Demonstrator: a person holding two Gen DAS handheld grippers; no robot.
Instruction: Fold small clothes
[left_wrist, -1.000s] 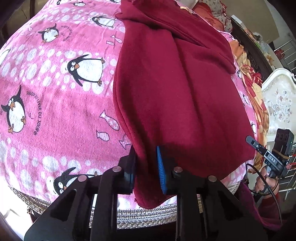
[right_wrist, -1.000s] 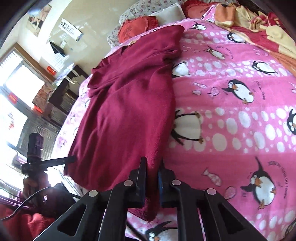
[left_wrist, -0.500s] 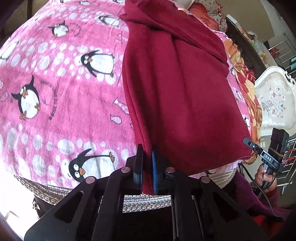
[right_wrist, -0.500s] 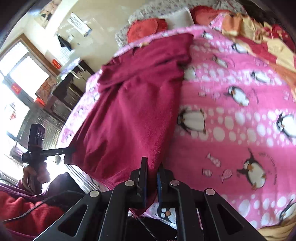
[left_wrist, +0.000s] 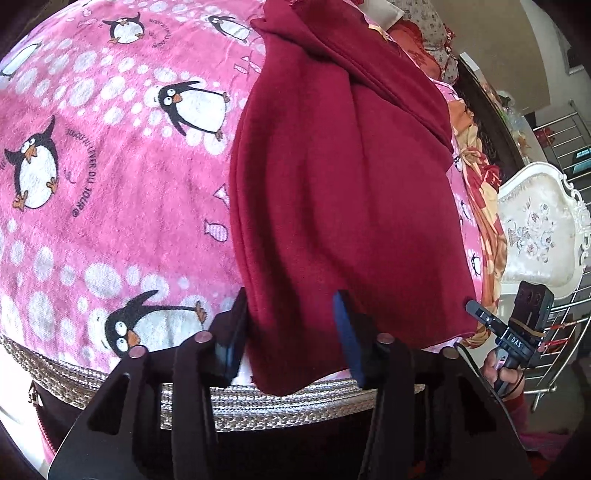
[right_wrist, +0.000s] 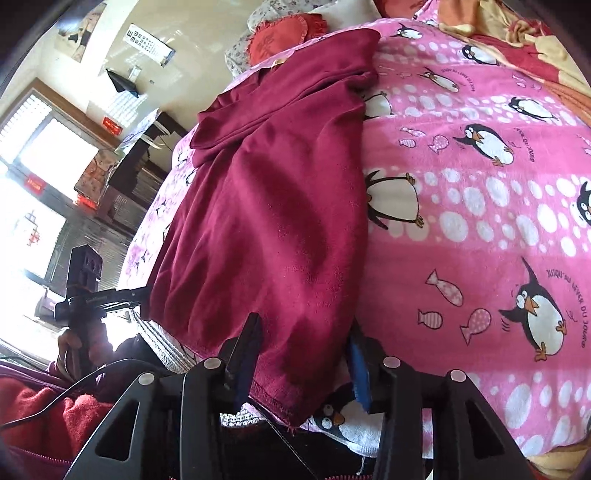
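A dark red fleece garment (left_wrist: 332, 184) lies lengthwise on the pink penguin blanket (left_wrist: 110, 184), its hem hanging over the near bed edge. My left gripper (left_wrist: 290, 306) straddles the hem's left corner. Its jaws are opening and the pads stand clear of the cloth between them. In the right wrist view the same garment (right_wrist: 277, 203) runs up the blanket (right_wrist: 480, 221). My right gripper (right_wrist: 303, 332) is over the hem's right corner, jaws also opening, with the cloth lying loose between the fingers.
A woven mat edge (left_wrist: 258, 402) runs under the blanket at the bed's near side. An orange floral quilt (left_wrist: 484, 192) and a white ornate headboard (left_wrist: 539, 229) lie to the right. A red heart pillow (right_wrist: 277, 37) sits at the bed's far end.
Both grippers were shut on the hem corners half a second ago. Now their jaws stand apart and the hem rests on the bed edge.
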